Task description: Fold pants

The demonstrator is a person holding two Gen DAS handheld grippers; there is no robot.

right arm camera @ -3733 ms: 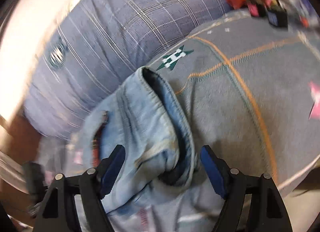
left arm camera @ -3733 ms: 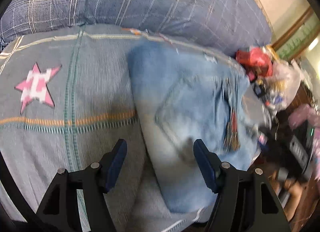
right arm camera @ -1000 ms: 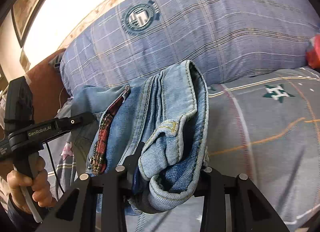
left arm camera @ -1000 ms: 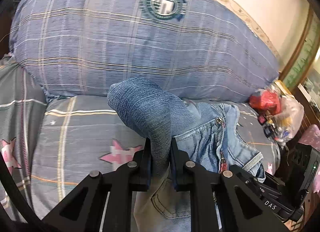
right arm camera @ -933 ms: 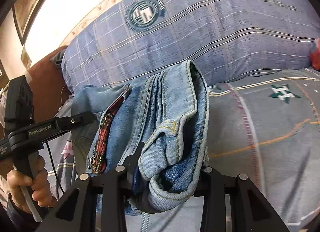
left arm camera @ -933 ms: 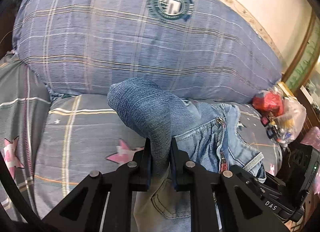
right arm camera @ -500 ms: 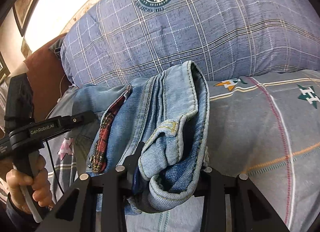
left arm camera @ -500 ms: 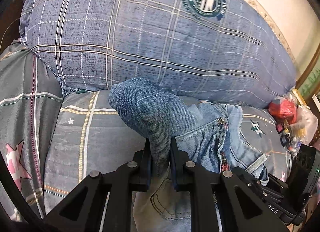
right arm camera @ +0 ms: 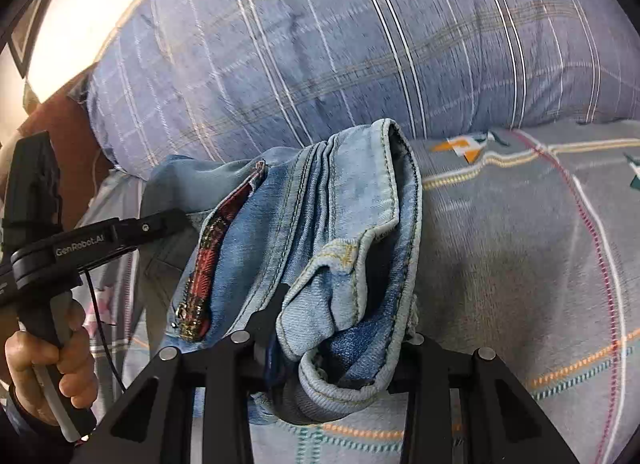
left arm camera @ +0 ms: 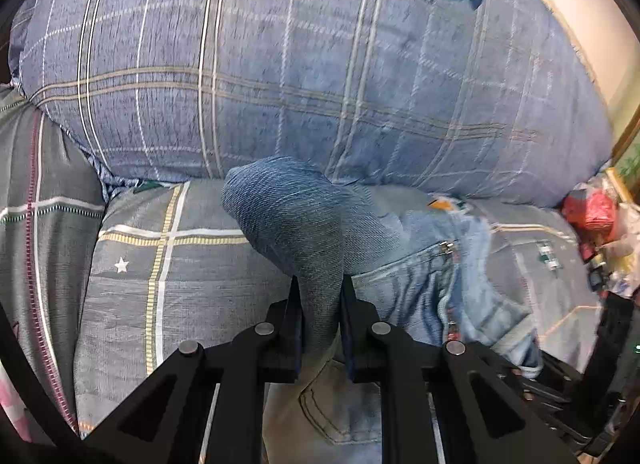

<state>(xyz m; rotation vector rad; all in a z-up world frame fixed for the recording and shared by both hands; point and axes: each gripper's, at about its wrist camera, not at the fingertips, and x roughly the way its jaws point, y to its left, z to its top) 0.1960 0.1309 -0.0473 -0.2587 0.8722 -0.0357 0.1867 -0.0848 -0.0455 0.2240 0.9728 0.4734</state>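
The pants are light blue jeans (left arm camera: 420, 276), held up off a grey patterned bedsheet (left arm camera: 172, 264). My left gripper (left arm camera: 320, 304) is shut on a bunched fold of denim (left arm camera: 296, 215) that stands up between its fingers. My right gripper (right arm camera: 340, 328) is shut on the thick waistband end of the jeans (right arm camera: 360, 223), which bulges over its jaws. The open fly with red plaid lining (right arm camera: 208, 260) hangs to the left. The left gripper (right arm camera: 132, 229) and the hand holding it (right arm camera: 52, 356) show in the right wrist view.
A large blue plaid pillow (left arm camera: 320, 63) with a round crest rises right behind the jeans. Red and plastic clutter (left arm camera: 592, 211) lies at the bed's right end. The right gripper's black body (left arm camera: 616, 344) sits at the lower right of the left wrist view.
Both grippers, still shut on the jeans, have moved toward the pillow, which now fills more of both views. The grips have not changed over the last second.
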